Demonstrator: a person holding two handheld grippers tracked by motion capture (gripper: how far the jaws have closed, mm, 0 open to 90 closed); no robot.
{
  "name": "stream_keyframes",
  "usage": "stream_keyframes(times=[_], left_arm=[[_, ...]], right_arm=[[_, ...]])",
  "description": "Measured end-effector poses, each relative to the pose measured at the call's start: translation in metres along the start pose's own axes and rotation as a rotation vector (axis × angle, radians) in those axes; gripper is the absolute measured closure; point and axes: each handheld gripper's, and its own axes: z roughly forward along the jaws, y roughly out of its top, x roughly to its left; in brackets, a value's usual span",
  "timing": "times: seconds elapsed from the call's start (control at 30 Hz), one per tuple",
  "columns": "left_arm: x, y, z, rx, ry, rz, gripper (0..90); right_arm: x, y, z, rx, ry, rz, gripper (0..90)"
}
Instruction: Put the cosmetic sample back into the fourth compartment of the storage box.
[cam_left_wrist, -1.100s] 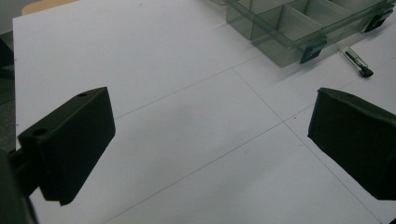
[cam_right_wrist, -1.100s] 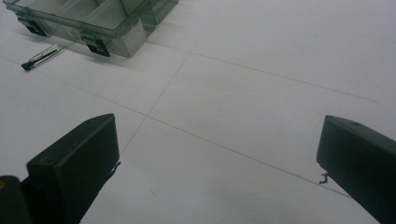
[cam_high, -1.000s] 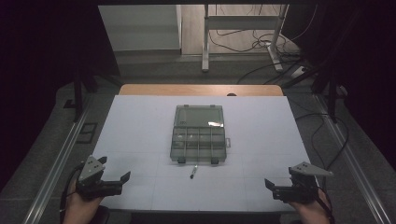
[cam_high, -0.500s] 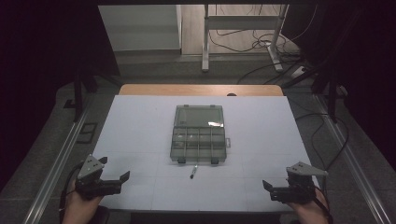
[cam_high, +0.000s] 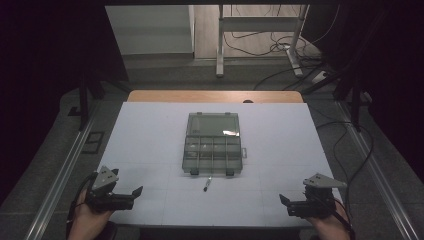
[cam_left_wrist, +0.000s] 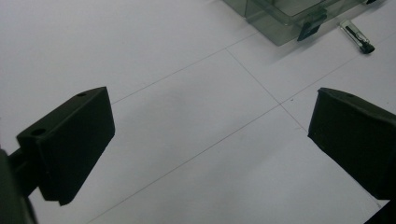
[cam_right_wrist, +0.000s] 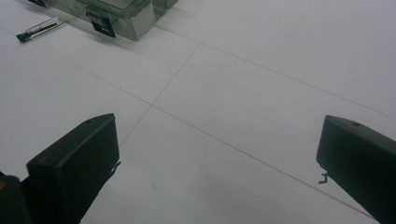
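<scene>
Both hands rest low at the table's (cam_high: 150, 130) near corners, the left gripper (cam_high: 131, 196) and right gripper (cam_high: 286, 203) pointing inward, jaws wide apart and empty. The small tool (cam_high: 206, 184) lies between them, just before the closed box (cam_high: 212, 145); bare white surface surrounds it.

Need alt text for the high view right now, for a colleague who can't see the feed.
A clear compartment box sits shut mid-table on a white table, with a small pen-like tool lying just in front of it. The left gripper and right gripper, both open, rest at the near corners.
</scene>
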Motion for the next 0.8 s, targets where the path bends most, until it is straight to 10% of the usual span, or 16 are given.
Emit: stream_keyframes(times=[0.8], left_arm=[[-0.011, 0.013, 0.017, -0.045, -0.148, -0.034, 0.0]], right_arm=[[0.002, 0.001, 0.001, 0.007, -0.002, -0.029, 0.0]])
